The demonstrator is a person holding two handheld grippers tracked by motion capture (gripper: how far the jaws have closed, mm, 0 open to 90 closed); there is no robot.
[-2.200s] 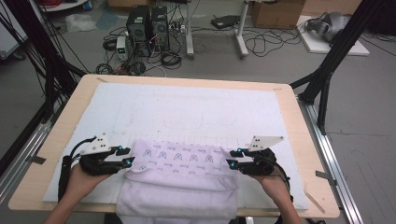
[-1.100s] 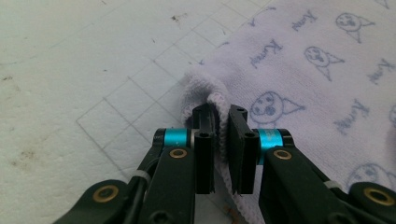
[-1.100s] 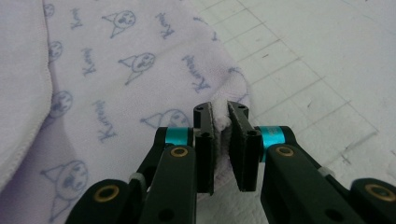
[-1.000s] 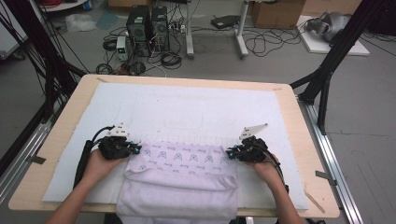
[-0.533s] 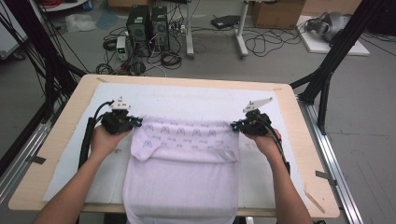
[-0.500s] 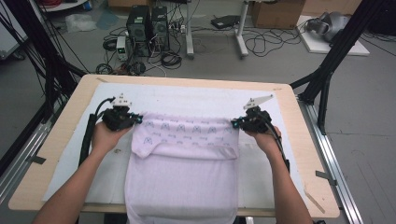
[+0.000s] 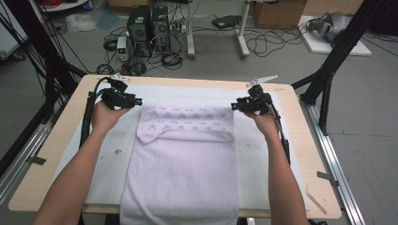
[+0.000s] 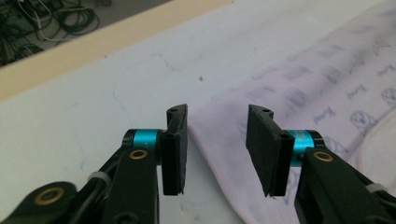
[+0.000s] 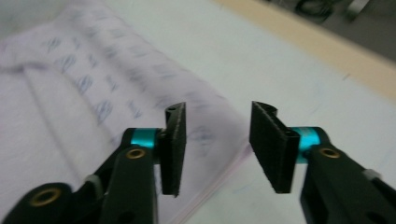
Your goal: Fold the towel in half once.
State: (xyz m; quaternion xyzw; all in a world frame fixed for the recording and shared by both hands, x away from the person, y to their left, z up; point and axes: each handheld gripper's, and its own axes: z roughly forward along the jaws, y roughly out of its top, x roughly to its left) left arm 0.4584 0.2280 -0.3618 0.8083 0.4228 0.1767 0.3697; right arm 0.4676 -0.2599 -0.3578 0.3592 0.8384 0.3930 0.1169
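A pale lilac towel [image 7: 185, 168] lies on the white mat, its near end hanging over the table's front edge. Its far end is a turned-over band with small blue prints [image 7: 190, 119]. My left gripper [image 7: 139, 101] hovers at the band's far left corner and my right gripper [image 7: 233, 107] at its far right corner. The jaws of both have just been opening and now stand apart. In the left gripper view, the left gripper [image 8: 217, 140] has the towel [image 8: 308, 84] corner on the mat below its gap, unpinched. The right gripper [image 9: 217, 144] stands likewise over the towel [image 9: 70, 88].
The white mat [image 7: 110, 154] covers most of the wooden table [image 7: 56, 140]. Cables trail from both grippers along the forearms. Beyond the far edge, computer towers [image 7: 148, 23] and loose cables sit on the floor. Black frame legs [image 7: 338, 51] stand at both sides.
Both grippers carried the towel's far edge away from the person and upward, drawing the towel out over the mat. Their jaws then opened and let the corners go.
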